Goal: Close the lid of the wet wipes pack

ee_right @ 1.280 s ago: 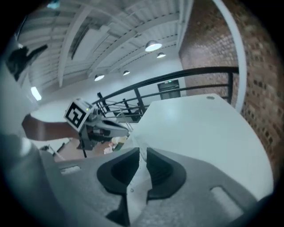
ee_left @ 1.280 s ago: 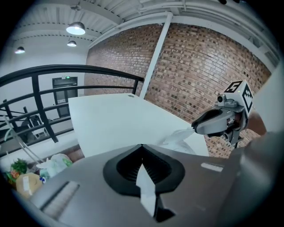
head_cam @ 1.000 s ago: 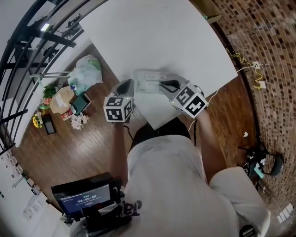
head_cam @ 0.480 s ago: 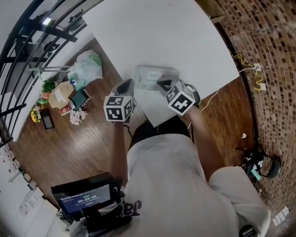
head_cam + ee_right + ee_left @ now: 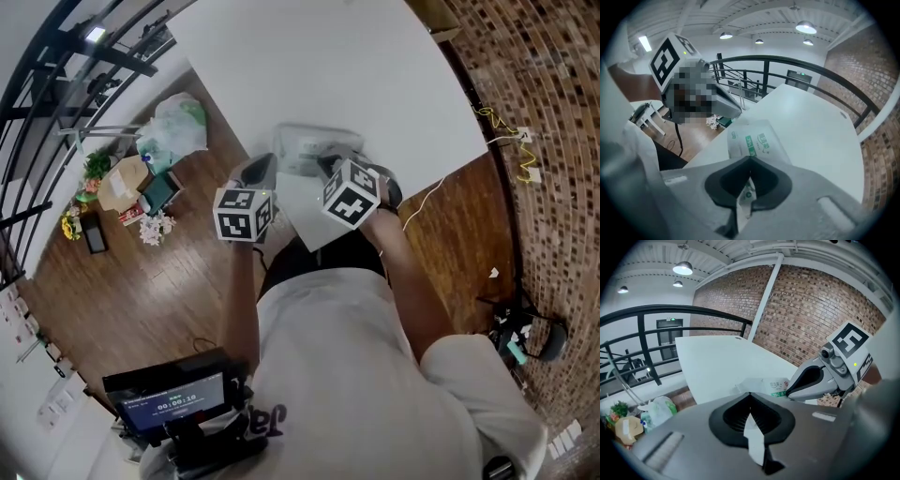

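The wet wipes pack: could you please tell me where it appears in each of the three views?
Head view: wet wipes pack at the near edge of the white table, mid-picture.
Left gripper view: wet wipes pack at centre, just above the jaws.
Right gripper view: wet wipes pack at centre, just above the jaws.
Shared landmark: the white table.

Reads "75%" on a green band at the end of the wet wipes pack (image 5: 774, 387), with finer print beside it too small to make out. Far below the pack in the head view, displays a timer line starting "00:00" on a dark screen (image 5: 173, 405).
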Action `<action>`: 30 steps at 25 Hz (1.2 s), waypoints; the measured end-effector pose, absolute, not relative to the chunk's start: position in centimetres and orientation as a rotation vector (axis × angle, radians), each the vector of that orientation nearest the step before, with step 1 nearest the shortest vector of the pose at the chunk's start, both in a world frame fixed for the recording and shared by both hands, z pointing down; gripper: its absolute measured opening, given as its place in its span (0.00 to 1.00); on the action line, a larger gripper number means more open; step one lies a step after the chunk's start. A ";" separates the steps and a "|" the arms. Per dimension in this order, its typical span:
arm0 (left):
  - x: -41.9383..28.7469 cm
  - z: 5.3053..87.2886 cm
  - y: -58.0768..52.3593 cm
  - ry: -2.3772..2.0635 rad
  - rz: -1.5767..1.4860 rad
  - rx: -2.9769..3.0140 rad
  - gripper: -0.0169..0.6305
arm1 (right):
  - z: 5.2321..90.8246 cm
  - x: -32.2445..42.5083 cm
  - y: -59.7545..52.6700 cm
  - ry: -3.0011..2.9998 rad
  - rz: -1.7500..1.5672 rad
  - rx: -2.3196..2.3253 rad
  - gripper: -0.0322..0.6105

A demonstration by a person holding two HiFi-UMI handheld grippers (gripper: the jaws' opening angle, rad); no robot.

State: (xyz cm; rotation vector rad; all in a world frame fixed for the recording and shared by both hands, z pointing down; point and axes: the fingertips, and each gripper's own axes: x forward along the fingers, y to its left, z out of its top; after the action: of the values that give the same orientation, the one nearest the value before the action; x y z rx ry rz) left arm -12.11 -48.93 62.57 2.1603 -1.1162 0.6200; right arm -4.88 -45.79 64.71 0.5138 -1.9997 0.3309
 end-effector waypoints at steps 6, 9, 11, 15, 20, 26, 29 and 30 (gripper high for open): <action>-11.6 60.0 -48.3 -1.131 0.568 2.225 0.05 | 63.1 -3.7 -45.8 -2.109 0.488 0.707 0.04; -11.3 56.7 -47.4 -1.145 0.515 2.298 0.05 | 59.7 -3.0 -45.1 -2.168 0.480 0.857 0.04; -10.9 54.2 -46.7 -1.162 0.470 2.350 0.05 | 57.3 -2.6 -44.2 -2.213 0.492 0.953 0.04; -8.6 48.8 -44.3 -1.187 0.361 2.481 0.05 | 53.2 -0.8 -41.5 -2.290 0.515 1.144 0.04; -6.4 43.5 -40.9 -1.236 0.253 2.613 0.05 | 48.6 0.6 -39.0 -2.352 0.422 1.275 0.04; -4.1 40.2 -35.5 -1.305 0.192 2.672 0.05 | 42.4 2.1 -35.7 -2.522 0.385 1.445 0.04; -2.2 38.8 -31.6 -1.344 0.170 2.690 0.05 | 40.2 4.1 -31.5 -2.614 0.429 1.526 0.04; -1.7 38.7 -30.3 -1.360 0.169 2.681 0.05 | 40.1 5.1 -29.8 -2.614 0.440 1.554 0.04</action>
State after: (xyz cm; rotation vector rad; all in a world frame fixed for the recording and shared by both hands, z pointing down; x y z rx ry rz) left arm -1.69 -30.30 38.68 2.6814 -1.3599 0.1694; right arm 5.06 -29.83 40.10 1.5544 -2.6141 0.4399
